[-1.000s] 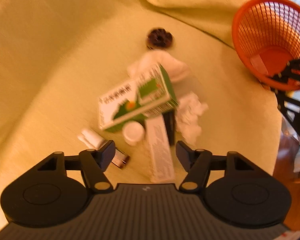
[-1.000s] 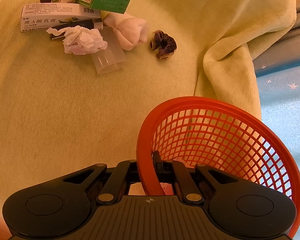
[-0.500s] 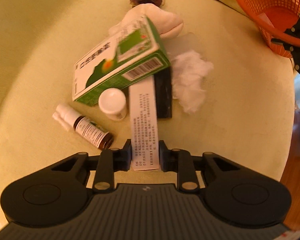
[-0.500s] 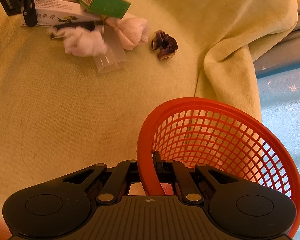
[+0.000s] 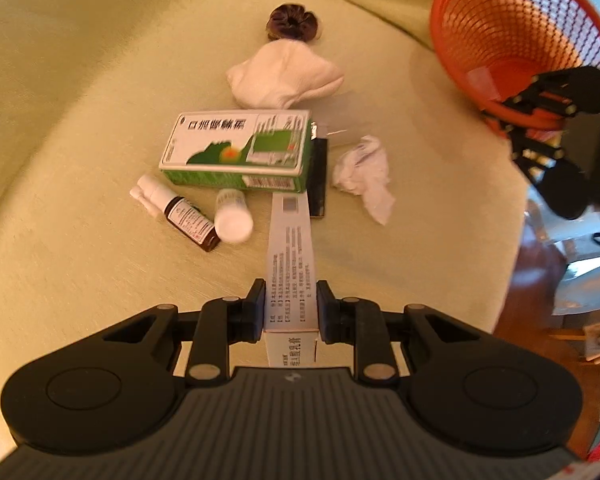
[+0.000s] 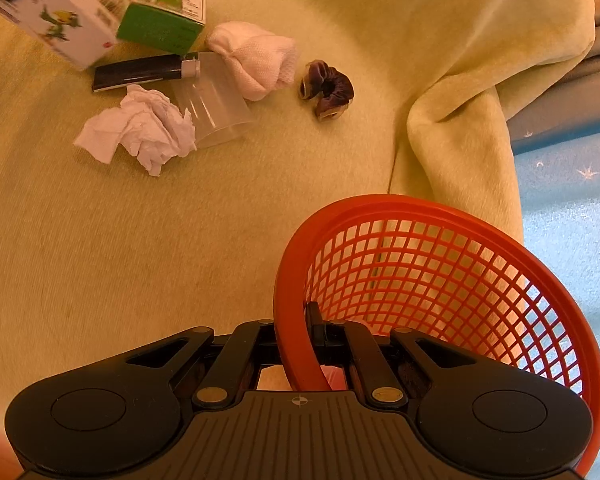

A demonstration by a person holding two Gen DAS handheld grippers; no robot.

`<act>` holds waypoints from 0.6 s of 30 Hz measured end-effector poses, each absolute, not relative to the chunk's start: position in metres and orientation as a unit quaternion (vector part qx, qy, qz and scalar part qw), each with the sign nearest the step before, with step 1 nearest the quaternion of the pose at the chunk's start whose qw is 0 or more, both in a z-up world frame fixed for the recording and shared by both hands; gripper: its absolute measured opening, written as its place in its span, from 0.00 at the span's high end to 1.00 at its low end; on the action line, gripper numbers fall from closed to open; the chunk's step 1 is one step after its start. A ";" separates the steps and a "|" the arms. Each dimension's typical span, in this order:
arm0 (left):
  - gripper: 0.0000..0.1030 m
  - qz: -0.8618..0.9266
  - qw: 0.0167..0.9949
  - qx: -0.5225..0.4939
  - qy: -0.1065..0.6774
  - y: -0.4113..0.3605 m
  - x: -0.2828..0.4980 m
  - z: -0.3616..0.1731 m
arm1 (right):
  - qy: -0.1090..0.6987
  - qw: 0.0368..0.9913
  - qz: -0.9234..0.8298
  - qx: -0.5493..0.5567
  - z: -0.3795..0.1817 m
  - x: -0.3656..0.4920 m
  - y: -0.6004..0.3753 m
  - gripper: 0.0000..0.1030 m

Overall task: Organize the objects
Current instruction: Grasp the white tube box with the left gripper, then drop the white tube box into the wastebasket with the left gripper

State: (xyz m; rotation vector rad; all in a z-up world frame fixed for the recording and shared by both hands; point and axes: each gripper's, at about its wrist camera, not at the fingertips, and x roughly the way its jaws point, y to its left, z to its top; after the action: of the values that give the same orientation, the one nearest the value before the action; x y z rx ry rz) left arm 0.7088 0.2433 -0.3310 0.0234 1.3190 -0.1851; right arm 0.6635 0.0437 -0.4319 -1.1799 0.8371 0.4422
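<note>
The left tool [image 5: 291,307] is clamping the near end of the long white box [image 5: 290,256], its far end tucked under the green box [image 5: 236,152]. The right tool [image 6: 298,336] is pinching the orange basket [image 6: 440,264] rim. Lifting carelessly could be tipping that green box onto the small bottles [image 5: 204,216].

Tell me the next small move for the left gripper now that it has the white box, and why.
Probably lift and carry it right. The left gripper is shut on the long white box, whose far end still sits by the green box; the right gripper holds the orange basket waiting.
</note>
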 end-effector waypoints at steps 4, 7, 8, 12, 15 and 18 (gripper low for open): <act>0.80 -0.099 0.789 0.000 0.606 0.241 0.712 -0.318 | 0.380 0.729 0.200 -0.534 -0.432 0.665 0.044 0.99; 0.80 -0.104 0.794 -0.009 0.599 0.239 0.712 -0.308 | 0.379 0.729 0.200 -0.534 -0.432 0.664 0.044 0.99; 0.80 -0.106 0.796 -0.013 0.596 0.237 0.715 -0.306 | 0.379 0.729 0.200 -0.534 -0.432 0.664 0.044 0.99; 0.80 -0.117 0.803 -0.015 0.584 0.232 0.723 -0.295 | 0.379 0.729 0.200 -0.534 -0.432 0.664 0.044 0.99; 0.80 -0.113 0.808 -0.029 0.577 0.231 0.731 -0.292 | 0.380 0.730 0.199 -0.533 -0.432 0.664 0.043 0.99; 0.80 -0.115 0.813 -0.041 0.569 0.228 0.741 -0.288 | 0.378 0.729 0.200 -0.534 -0.432 0.663 0.043 0.99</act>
State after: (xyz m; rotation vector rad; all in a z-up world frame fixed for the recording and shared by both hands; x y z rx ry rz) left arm 0.7411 0.2282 -0.2883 -0.0867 1.2144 -0.2449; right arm 0.6626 0.0429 -0.4315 -1.1764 0.8333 0.4402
